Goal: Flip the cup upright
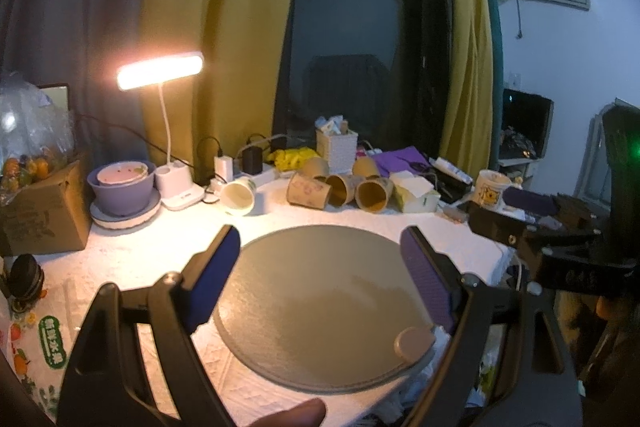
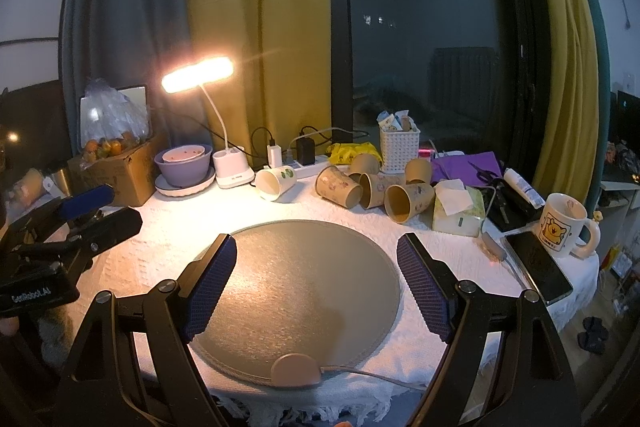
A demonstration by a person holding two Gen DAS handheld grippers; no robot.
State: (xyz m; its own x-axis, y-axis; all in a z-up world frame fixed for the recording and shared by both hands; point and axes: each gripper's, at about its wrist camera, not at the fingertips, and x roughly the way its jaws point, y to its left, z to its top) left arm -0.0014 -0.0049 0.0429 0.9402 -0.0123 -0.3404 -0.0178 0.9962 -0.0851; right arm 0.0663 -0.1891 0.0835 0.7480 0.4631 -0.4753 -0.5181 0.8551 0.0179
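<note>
A white paper cup with green leaf print (image 1: 239,195) (image 2: 276,182) lies on its side at the back of the table, mouth toward me. Several brown paper cups (image 1: 348,189) (image 2: 376,189) lie tipped or upside down in a cluster to its right. My left gripper (image 1: 320,247) is open and empty, held over the grey round mat (image 1: 320,307). My right gripper (image 2: 316,255) is open and empty over the same mat (image 2: 296,291). Both are well short of the cups. The left gripper also shows at the left edge of the right wrist view (image 2: 86,201).
A lit desk lamp (image 2: 198,75), purple bowls on a plate (image 2: 184,163), a cardboard box of fruit (image 2: 116,167), a power strip (image 2: 304,163), a white basket (image 2: 399,145), a tissue pack (image 2: 456,211), a cartoon mug (image 2: 564,223) and a phone (image 2: 538,267) ring the mat. A beige disc (image 2: 296,369) sits on its front edge.
</note>
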